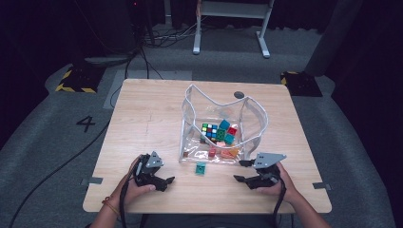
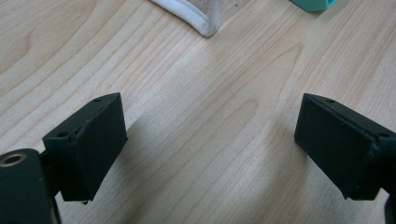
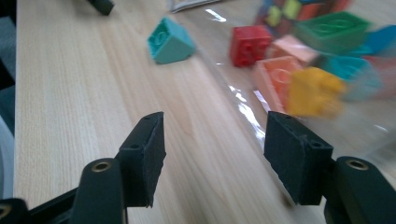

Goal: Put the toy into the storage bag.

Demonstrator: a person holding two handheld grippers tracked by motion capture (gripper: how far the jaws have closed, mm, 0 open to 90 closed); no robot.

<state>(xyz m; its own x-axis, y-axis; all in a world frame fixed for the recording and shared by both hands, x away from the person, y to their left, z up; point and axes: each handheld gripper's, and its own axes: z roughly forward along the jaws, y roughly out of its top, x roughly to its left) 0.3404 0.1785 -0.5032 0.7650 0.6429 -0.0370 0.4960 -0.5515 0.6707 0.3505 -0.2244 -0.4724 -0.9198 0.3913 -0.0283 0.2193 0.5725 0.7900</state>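
I have one teal block [image 1: 201, 168] loose on the table [image 1: 142, 118], just outside the clear bag [image 1: 221, 126] at about its 7 o'clock; the other blocks and a puzzle cube [image 1: 209, 130] sit inside. My right gripper [image 1: 241, 171] lies low at the bag's 5 o'clock, jaws apart with nothing between them, aimed toward that stray block, probably to collect it. My left gripper [image 1: 167, 173] rests at the block's 9 o'clock, jaws wide and empty, likely waiting to steady the bag.
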